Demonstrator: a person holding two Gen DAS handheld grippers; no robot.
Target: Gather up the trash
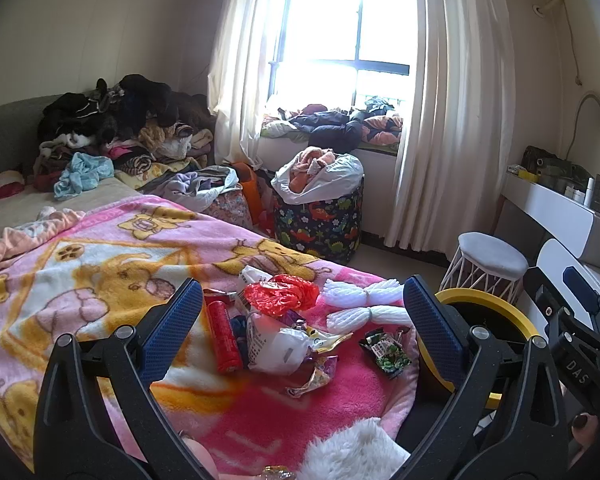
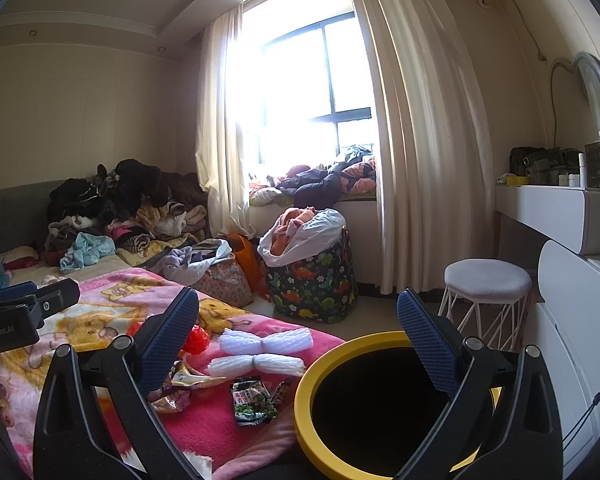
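Trash lies on the pink cartoon blanket [image 1: 100, 264]: a red crumpled plastic bag [image 1: 281, 294], a red tube wrapper [image 1: 223, 336], a white crumpled bag [image 1: 278, 344], two white foam nets [image 1: 364, 294], a green snack packet [image 1: 386, 350] and foil wrappers [image 1: 316, 378]. A yellow-rimmed black bin [image 2: 380, 404] stands beside the bed. My left gripper [image 1: 300, 328] is open and empty above the trash pile. My right gripper [image 2: 298, 340] is open and empty, over the bed edge and bin; the foam nets [image 2: 266, 340] and snack packet [image 2: 252, 402] lie below it.
Piles of clothes [image 1: 112, 128] cover the bed's far end and the window sill [image 1: 332, 124]. A dinosaur-print hamper [image 1: 318, 220] stands by the curtain. A white stool [image 2: 486, 292] and a white dresser [image 2: 556, 208] are at the right.
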